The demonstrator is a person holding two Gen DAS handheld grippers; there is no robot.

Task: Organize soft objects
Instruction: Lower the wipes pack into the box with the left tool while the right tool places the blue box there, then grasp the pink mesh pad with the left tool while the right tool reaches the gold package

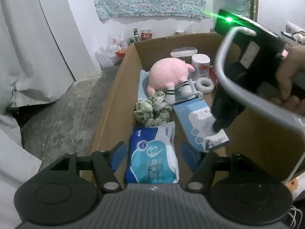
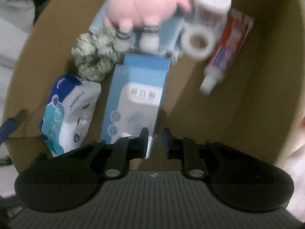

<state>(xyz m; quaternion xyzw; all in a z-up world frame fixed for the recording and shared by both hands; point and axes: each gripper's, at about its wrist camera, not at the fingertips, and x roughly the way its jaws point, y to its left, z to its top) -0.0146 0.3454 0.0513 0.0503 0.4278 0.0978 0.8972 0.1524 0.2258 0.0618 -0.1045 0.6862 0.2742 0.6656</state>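
An open cardboard box (image 1: 114, 87) holds a pink plush pig (image 1: 169, 74), a green scrunchie (image 1: 152, 108), a blue-and-white wipes pack (image 1: 152, 158) and a blue plaster box (image 1: 198, 122). My left gripper (image 1: 153, 156) stands open astride the wipes pack, its blue pads clear of both sides. My right gripper (image 1: 219, 126) points steeply down at the near end of the plaster box (image 2: 137, 99). In the right wrist view the right gripper (image 2: 155, 140) is shut to a narrow gap over that box's corner; I cannot tell whether anything is pinched. The pig (image 2: 141, 3) and scrunchie (image 2: 95, 55) lie farther in.
A tape roll (image 1: 205, 85), a white canister (image 1: 201, 66) and a toothpaste tube on a red carton (image 2: 226, 51) sit at the box's far right. A person's hand (image 1: 287, 80) holds the right gripper. White bags (image 1: 108, 53) and bottles stand by the wall.
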